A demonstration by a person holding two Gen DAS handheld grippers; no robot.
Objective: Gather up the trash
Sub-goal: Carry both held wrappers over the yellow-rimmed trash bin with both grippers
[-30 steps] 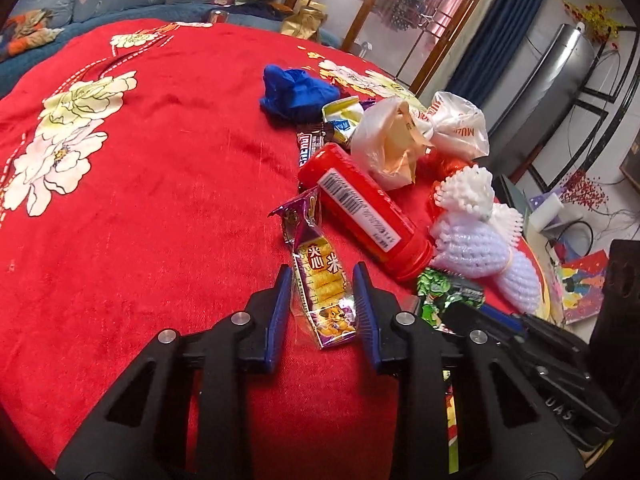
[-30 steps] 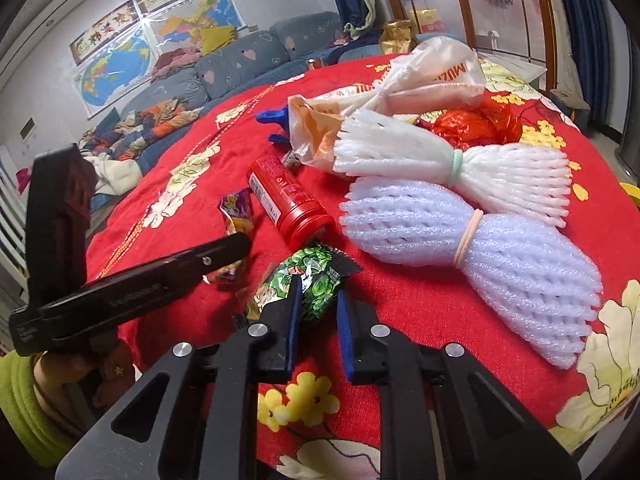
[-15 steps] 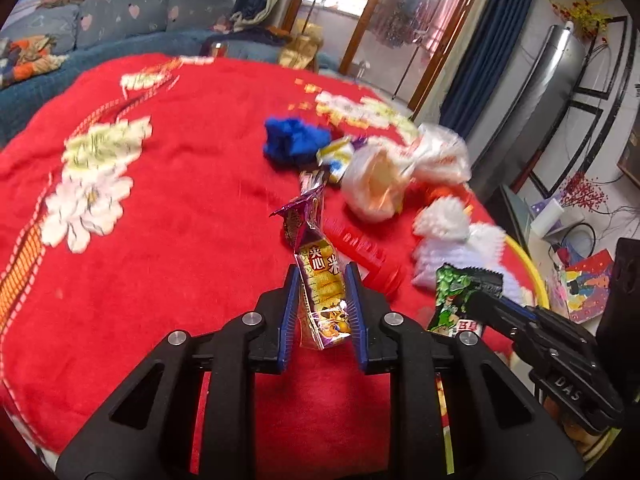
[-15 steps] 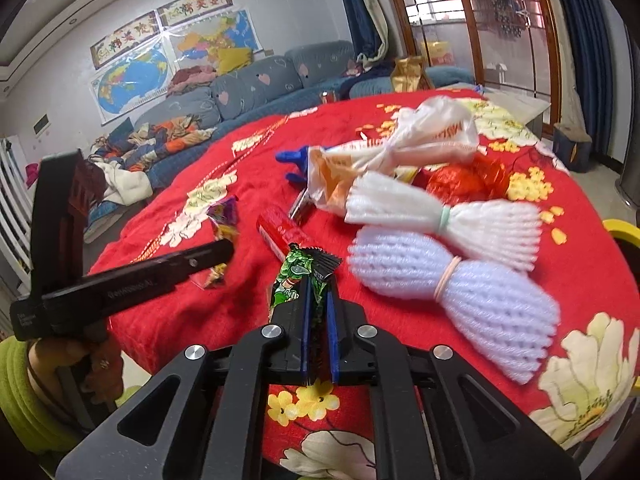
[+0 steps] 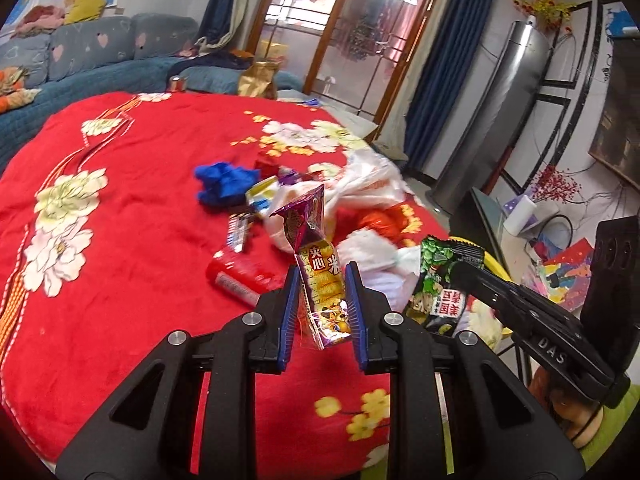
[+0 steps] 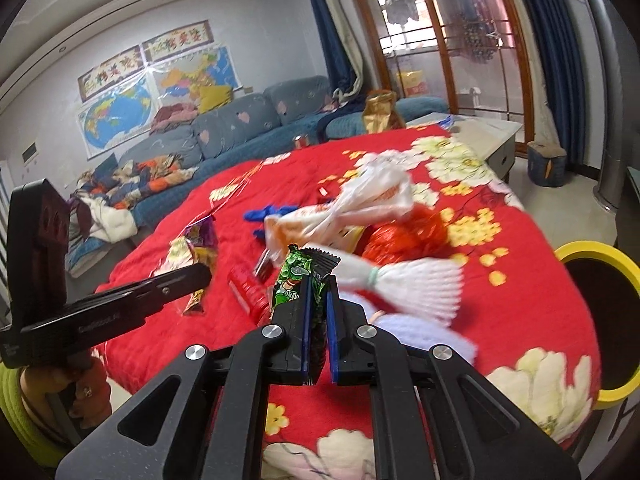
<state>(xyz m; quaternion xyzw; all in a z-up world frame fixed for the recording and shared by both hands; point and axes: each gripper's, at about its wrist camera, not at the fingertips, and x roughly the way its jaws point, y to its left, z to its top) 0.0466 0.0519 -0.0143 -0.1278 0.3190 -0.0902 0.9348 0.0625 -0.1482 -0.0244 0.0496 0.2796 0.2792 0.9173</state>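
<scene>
Wrappers are both up off the red tablecloth [image 5: 120, 280]: left gripper [image 5: 322, 300] pinches the purple-yellow snack wrapper [image 5: 320, 276], right gripper [image 6: 318, 320] clamps the green wrapper [image 6: 298, 280]. Slick foil could slip out before reaching the yellow bin [image 6: 588, 252].

We see a round worktop [image 5: 120, 288] under a red flowered cloth [image 6: 520, 280]. On it lie a blue rag [image 5: 224, 184], a red tube [image 5: 240, 276], a white plastic bag [image 6: 360, 200], a crumpled red bag [image 6: 404, 236] and white foam nets [image 6: 416, 284], all heaped together toward one side, some touching.
</scene>
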